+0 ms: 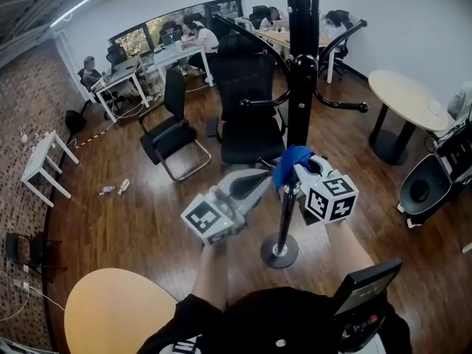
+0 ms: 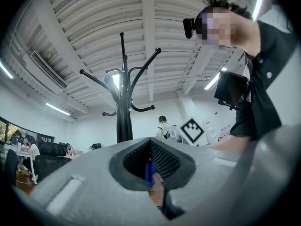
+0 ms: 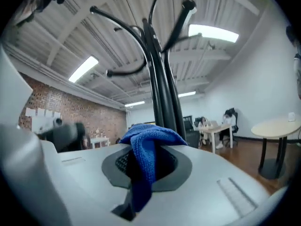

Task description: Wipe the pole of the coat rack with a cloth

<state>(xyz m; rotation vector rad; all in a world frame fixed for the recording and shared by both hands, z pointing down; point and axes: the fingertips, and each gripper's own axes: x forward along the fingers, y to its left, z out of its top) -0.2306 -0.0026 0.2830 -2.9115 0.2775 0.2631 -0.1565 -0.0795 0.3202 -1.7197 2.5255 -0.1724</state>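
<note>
The right gripper (image 1: 301,169) has its jaws clamped on a blue cloth (image 1: 290,162), which bunches out over the jaw tips and hangs down through the gap between them (image 3: 143,160). In the head view the cloth sits up against the black pole (image 1: 302,94) of the coat rack, on its lower part above the round base (image 1: 279,251); the pole rises right behind the cloth in the right gripper view (actual contact is hard to confirm). The left gripper (image 1: 258,181) hangs just left of the pole, apart from it, its jaws (image 2: 150,166) drawn together on nothing.
</note>
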